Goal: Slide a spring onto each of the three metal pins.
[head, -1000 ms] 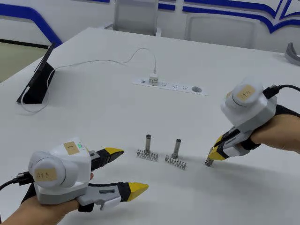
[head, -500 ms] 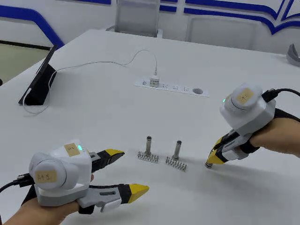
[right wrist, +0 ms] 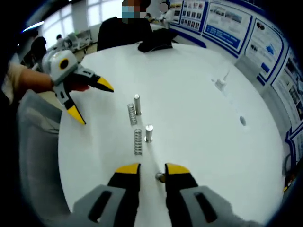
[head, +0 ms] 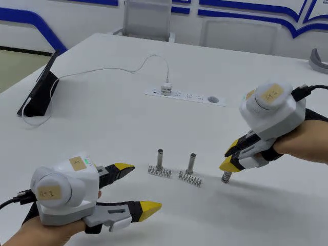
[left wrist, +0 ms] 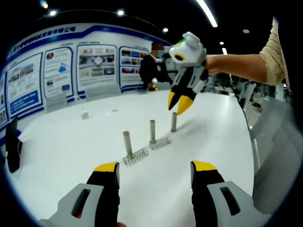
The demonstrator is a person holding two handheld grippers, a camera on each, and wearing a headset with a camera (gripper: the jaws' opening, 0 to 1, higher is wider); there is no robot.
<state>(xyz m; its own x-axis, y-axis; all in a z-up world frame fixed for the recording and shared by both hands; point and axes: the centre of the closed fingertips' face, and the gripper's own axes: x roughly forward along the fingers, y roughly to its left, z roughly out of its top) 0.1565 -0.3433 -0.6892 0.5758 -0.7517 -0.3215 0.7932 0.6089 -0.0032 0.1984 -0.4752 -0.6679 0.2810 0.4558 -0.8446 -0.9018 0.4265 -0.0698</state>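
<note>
Three metal pins stand in a row on the white table (head: 102, 123). The left pin (head: 160, 158) and the middle pin (head: 191, 163) are bare, and a spring (head: 160, 171) (head: 190, 179) lies flat at the foot of each. The right pin (head: 226, 177) has a spring wound around it. My right gripper (head: 228, 159) hovers just above that pin, its jaws a little apart and holding nothing; the pin top (right wrist: 160, 177) shows below its tips (right wrist: 152, 170). My left gripper (head: 138, 186) rests wide open near the front left, pointing at the pins (left wrist: 152, 130).
A white power strip (head: 185, 95) with a plugged charger (head: 166, 88) and cable lies mid-table. A dark tablet on a stand (head: 38, 92) sits at the left edge. A chair (head: 148, 18) stands behind the table.
My right gripper has lifted up off the right pin, leaving the spring on it. The left gripper has stayed where it was.
</note>
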